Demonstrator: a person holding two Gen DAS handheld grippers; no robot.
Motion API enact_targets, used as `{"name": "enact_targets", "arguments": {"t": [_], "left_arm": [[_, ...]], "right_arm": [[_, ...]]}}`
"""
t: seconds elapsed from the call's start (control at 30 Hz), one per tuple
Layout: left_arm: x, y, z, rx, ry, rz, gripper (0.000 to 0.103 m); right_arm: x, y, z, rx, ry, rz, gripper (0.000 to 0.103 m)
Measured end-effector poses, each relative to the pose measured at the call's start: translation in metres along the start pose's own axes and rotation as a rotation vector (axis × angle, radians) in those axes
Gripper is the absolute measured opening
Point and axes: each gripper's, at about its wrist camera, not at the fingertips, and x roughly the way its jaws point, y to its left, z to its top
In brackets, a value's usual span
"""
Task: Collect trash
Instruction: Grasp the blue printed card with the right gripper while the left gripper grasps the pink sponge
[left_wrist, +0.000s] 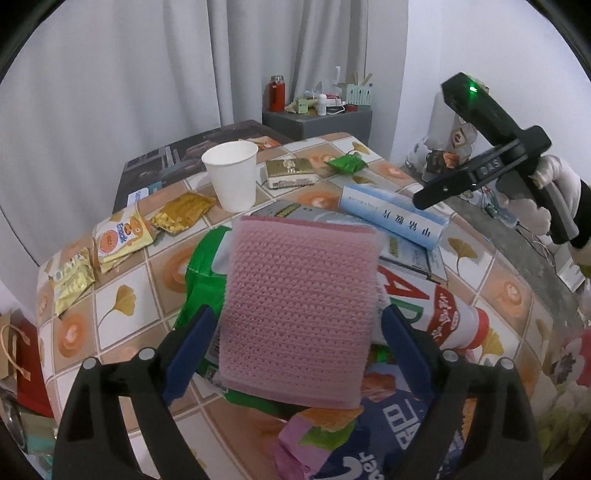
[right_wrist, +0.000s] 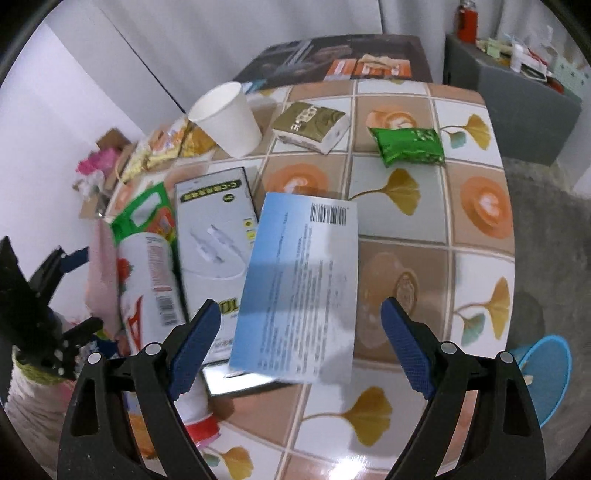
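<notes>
Between the left claw's textured blue pads (left_wrist: 192, 347) sits a pink knitted-looking cloth (left_wrist: 299, 314), matt and rough. Beyond it, a matt paper cup (left_wrist: 232, 173). Under the right claw, a smooth paper box (right_wrist: 299, 288) on a glossy tablecloth (right_wrist: 476, 206).

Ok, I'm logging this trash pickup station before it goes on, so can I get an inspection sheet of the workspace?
Surface: tiled-pattern table, crowded on one side.
Job's things: white paper cup upright; snack wrappers; green packet; blue box; bottle on its side.
Clutter: pink sponge between the left fingers; gold box.
Grippers: left gripper and right gripper open, holding nothing.
Cables: thin wires below the right gripper.
Surroundings: curtain, grey cabinet, blue basket.
</notes>
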Motion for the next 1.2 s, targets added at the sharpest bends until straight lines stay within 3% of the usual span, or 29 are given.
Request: {"name": "enact_targets", "arguments": {"t": [0.5, 0.8, 1.1, 1.2], "left_arm": [[0.019, 0.006, 0.003, -0.025, 0.041, -0.027, 0.090], [0.024, 0.006, 0.006, -0.068, 0.055, -0.073, 0.090], [0.018, 0.003, 0.005, -0.059, 0.041, -0.081, 0.083], [0.015, 0.002, 0.005, -0.052, 0.033, -0.079, 0.083]], "right_arm": [[0.045, 0.001, 0.011, -0.017, 0.090, -0.035, 0.086], [0.048, -0.006, 0.014, 0.003, 0.094, -0.011, 0.088], [0.042, -0.022, 0.012, 0.054, 0.103, 0.030, 0.088], [0.040, -0.023, 0.011, 0.060, 0.099, 0.038, 0.081]]}}
